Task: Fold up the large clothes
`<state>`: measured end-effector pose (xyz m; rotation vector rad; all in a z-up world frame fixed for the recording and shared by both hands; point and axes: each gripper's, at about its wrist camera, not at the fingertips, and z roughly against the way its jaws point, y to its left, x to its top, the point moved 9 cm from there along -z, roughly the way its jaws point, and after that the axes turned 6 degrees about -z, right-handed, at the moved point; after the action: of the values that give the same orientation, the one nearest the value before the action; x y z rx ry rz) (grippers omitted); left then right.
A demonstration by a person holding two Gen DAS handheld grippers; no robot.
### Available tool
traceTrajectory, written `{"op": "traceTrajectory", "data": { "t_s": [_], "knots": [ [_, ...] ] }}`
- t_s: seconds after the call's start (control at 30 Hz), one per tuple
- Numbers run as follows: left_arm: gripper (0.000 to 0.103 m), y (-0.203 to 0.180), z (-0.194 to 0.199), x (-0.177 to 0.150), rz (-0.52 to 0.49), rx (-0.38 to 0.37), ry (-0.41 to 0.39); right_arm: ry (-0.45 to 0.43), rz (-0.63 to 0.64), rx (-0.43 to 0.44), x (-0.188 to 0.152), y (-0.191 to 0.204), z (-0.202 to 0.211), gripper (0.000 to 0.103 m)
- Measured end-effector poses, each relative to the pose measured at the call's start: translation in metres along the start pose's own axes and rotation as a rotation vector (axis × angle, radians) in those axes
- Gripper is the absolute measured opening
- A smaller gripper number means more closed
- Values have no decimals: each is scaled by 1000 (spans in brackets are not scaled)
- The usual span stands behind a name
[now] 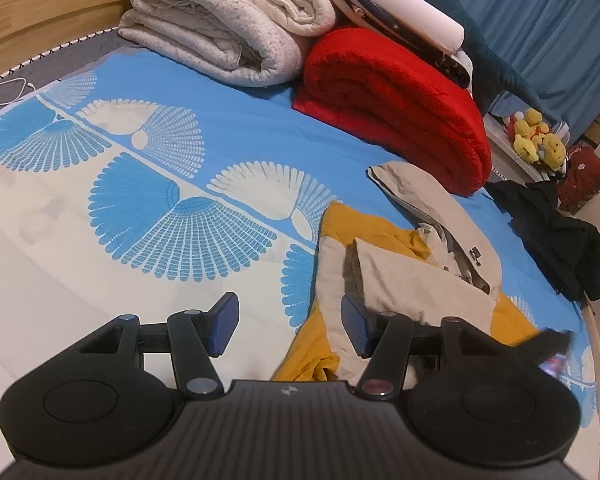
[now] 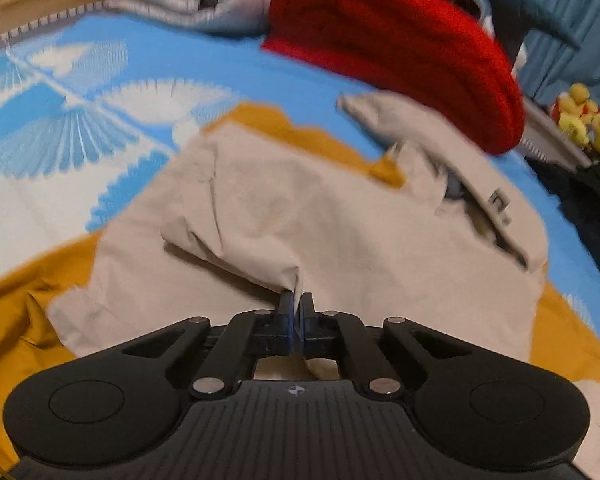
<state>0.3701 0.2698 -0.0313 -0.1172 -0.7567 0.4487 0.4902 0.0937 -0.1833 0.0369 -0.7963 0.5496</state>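
- Bedroom scene, bed spread with a blue and white fan-print sheet, wooden headboard at the far end, blue curtain to the right.
- Nearest, in the right wrist view: right gripper clenched on a pinched fold of the beige and mustard jacket, cloth rising in a tented ridge to the closed pads.
- Low and close over the garment, pointing along it toward the collar end and the red quilt; picture blurred, so probably in motion, though direction unclear.
- In the left wrist view: left gripper released, jaws wide apart, holding nothing, hovering at the jacket's near left edge, right pad above the cloth, left pad over bare sheet.
- Jacket lying on the right half of the bed, long axis running away from both grippers, hood and collar at the far end, mustard part nearest.
- Judged: fold partly done; left gripper nearest the free left edge.
- Farther: folded red quilt just beyond the hood, rolled pale blanket against the headboard, dark garment at the right bed edge, yellow plush toys beyond.
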Motion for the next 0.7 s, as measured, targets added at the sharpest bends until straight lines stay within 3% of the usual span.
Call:
{"op": "traceTrajectory", "data": {
  "t_s": [0.13, 0.3, 0.37, 0.5, 0.53, 0.63, 0.7],
  "knots": [
    [62, -1, 0, 0, 3, -5, 4, -54, -21, 124, 6, 2, 37, 1],
    [62, -2, 1, -1, 4, -14, 5, 109, -22, 247, -24, 2, 35, 6],
    [62, -1, 1, 0, 6, -13, 4, 87, -55, 246, -22, -5, 43, 9],
    [62, 0, 1, 0, 11, -10, 5, -52, -285, 258, 0, -29, 59, 37],
    [62, -1, 1, 0, 8, -11, 6, -66, -329, 250, 3, -33, 57, 40],
    [62, -4, 0, -1, -1, -16, 7, -30, -393, 231, 1, -33, 35, 40],
    [62, -4, 0, 0, -2, -15, 7, 88, -368, 216, -17, -21, 8, 40]
  ]
}}
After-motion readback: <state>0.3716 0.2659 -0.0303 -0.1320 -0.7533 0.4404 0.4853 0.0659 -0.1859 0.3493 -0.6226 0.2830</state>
